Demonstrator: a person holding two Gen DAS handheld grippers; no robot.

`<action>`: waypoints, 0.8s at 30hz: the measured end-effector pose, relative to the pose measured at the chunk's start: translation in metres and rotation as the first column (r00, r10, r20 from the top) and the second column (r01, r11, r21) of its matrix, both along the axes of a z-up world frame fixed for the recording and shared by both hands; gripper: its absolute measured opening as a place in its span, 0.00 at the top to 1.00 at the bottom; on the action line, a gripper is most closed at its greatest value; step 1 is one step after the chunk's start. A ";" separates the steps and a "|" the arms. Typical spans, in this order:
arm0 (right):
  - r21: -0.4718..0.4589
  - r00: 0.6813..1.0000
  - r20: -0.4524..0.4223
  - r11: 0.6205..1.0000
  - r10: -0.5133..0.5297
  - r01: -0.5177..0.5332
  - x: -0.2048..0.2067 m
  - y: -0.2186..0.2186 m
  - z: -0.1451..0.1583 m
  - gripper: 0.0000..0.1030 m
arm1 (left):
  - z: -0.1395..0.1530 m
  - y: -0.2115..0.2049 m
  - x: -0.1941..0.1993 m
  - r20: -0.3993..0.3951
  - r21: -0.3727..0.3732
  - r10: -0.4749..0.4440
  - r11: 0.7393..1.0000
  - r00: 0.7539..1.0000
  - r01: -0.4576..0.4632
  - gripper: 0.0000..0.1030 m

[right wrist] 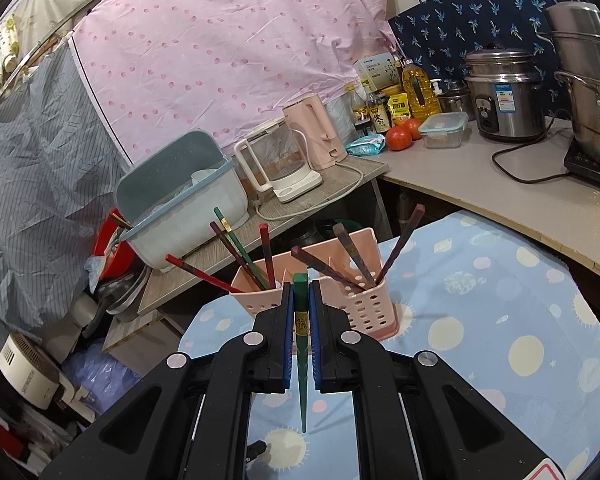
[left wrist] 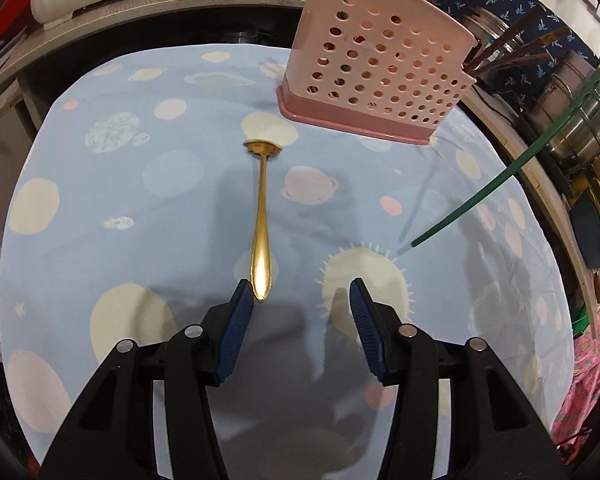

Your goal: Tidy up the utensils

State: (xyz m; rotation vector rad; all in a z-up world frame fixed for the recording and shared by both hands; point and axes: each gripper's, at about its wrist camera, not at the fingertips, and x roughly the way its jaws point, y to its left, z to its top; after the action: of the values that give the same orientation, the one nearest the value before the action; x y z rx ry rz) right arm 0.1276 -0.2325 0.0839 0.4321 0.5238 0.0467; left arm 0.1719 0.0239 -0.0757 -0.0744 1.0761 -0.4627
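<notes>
A gold spoon (left wrist: 262, 220) lies on the blue planet-print tablecloth (left wrist: 140, 200), bowl away from me, handle end next to my left fingertip. My left gripper (left wrist: 300, 294) is open and empty just behind the handle. A pink perforated utensil holder (left wrist: 376, 76) stands at the far side; in the right wrist view the holder (right wrist: 364, 304) has several dark chopsticks (right wrist: 320, 266) in it. My right gripper (right wrist: 301, 292) is shut on a green chopstick (right wrist: 301, 344), held in front of and above the holder. The green chopstick (left wrist: 500, 176) also shows slanting in the air at the right of the left wrist view.
A counter (right wrist: 480, 184) behind the table carries kettles (right wrist: 278, 160), a rice cooker (right wrist: 504, 92), steel pots (right wrist: 588, 80), bottles and tomatoes. A blue dish box (right wrist: 180, 200) sits on a side shelf at the left.
</notes>
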 end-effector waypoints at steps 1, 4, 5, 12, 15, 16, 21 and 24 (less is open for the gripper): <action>0.002 1.000 -0.004 1.000 0.001 -0.001 -0.001 0.000 -0.001 0.93 | 0.000 0.000 -0.002 -0.005 -0.009 0.003 1.000 1.000 -0.003 0.54; 0.009 1.000 -0.011 1.000 0.004 -0.004 -0.005 0.000 -0.004 0.93 | 0.004 0.005 -0.006 -0.022 -0.045 0.021 0.999 1.000 -0.022 0.54; 0.010 1.000 -0.013 1.000 0.005 -0.005 -0.007 0.000 -0.004 0.93 | 0.004 0.008 -0.004 -0.027 -0.053 0.033 0.998 0.999 -0.035 0.54; 0.022 1.000 -0.027 1.000 0.007 -0.006 -0.013 -0.002 -0.011 0.93 | 0.006 0.024 -0.002 -0.040 -0.080 0.088 0.993 0.995 -0.091 0.54; 0.026 1.000 -0.031 1.000 0.007 -0.006 -0.014 -0.003 -0.013 0.93 | 0.006 0.020 0.002 -0.030 -0.073 0.094 0.993 0.995 -0.096 0.54; 0.028 0.999 -0.032 1.000 0.007 -0.006 -0.015 -0.003 -0.013 0.93 | 0.006 0.017 0.005 -0.028 -0.072 0.093 0.993 0.995 -0.095 0.54; 0.024 0.999 -0.035 1.000 0.008 -0.007 -0.016 -0.003 -0.013 0.93 | -0.003 0.007 0.019 -0.020 -0.037 0.109 0.993 0.994 -0.110 0.65; 0.023 0.999 -0.037 1.000 0.010 -0.009 -0.016 -0.002 -0.015 0.93 | -0.004 0.007 0.022 -0.013 -0.037 0.122 0.992 0.992 -0.122 0.68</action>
State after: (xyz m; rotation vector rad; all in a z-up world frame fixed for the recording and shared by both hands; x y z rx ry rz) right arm 0.1116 -0.2350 0.0693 0.4530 0.5619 0.0543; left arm 0.1937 0.0309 -0.0800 -0.1751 1.0672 -0.3727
